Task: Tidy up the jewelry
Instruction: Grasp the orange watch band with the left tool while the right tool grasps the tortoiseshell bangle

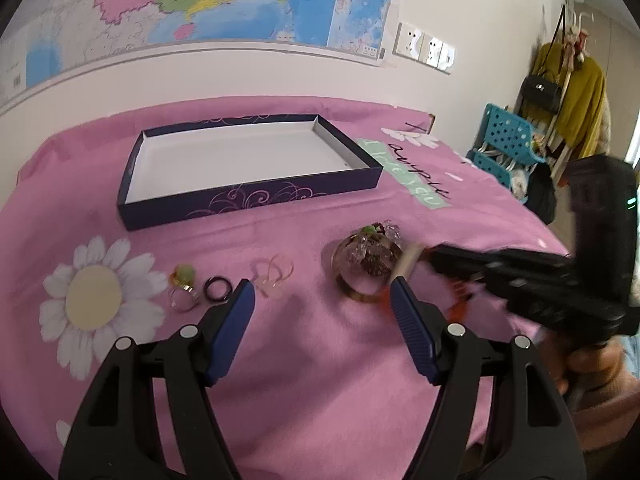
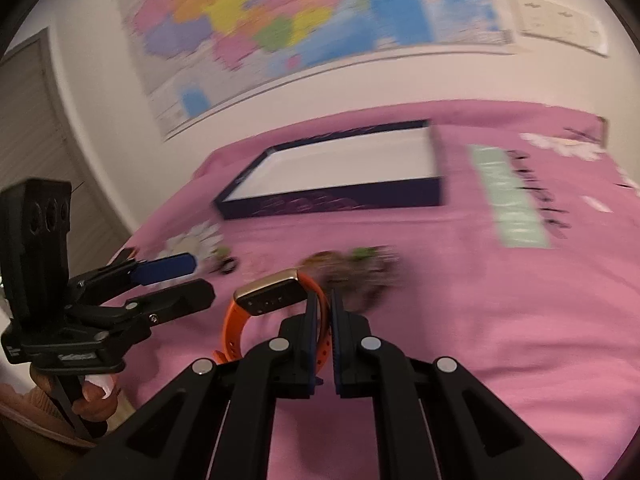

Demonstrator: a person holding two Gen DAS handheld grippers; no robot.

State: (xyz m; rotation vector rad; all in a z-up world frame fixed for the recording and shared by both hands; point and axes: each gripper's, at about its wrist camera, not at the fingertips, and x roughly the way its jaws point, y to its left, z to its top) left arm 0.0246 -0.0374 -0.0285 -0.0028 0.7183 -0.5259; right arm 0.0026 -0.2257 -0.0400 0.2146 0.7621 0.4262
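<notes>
A dark blue box with a white inside lies open on the pink cloth; it also shows in the right wrist view. In front of it lie a green-stone ring, a black ring, clear hoop earrings and a beaded bangle. My left gripper is open and empty above the cloth. My right gripper is shut on the orange strap of a watch with a gold-rimmed face, held just above the cloth; it reaches in from the right in the left wrist view.
The pink cloth carries a white daisy print at the left. A map hangs on the wall behind. A teal basket and hanging clothes stand beyond the right edge.
</notes>
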